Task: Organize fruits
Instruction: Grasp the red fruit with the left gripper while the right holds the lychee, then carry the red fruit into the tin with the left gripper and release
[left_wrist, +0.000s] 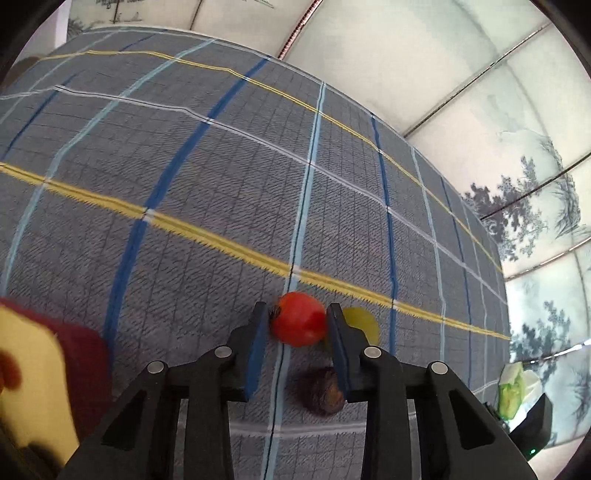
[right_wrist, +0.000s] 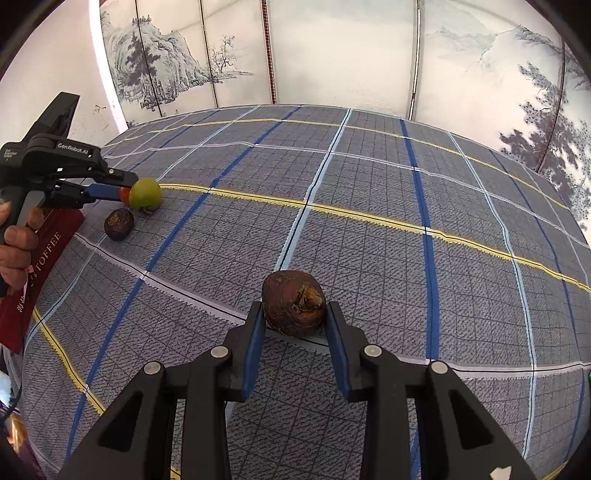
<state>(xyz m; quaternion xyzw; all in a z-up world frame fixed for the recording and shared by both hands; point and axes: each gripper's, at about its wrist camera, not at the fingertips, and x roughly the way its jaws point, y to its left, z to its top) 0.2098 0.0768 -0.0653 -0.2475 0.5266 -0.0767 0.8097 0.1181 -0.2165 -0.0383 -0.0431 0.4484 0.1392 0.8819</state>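
Note:
My left gripper (left_wrist: 297, 319) is shut on a small red fruit (left_wrist: 298, 319), held just above the plaid cloth. A green-yellow fruit (left_wrist: 360, 323) lies right beside it, partly hidden by the right finger. A dark brown fruit (left_wrist: 323, 391) lies on the cloth below the jaws. My right gripper (right_wrist: 295, 314) is shut on another dark brown fruit (right_wrist: 294, 302) over the cloth. From the right wrist view the left gripper (right_wrist: 123, 192) is at far left, with the red fruit (right_wrist: 124, 194), green fruit (right_wrist: 145, 192) and brown fruit (right_wrist: 118, 223) there.
A dark red box (right_wrist: 40, 266) marked TOFFEE lies at the table's left edge; it also shows in the left wrist view (left_wrist: 79, 365). The plaid tablecloth (right_wrist: 369, 229) covers the table. A painted folding screen (right_wrist: 332, 55) stands behind.

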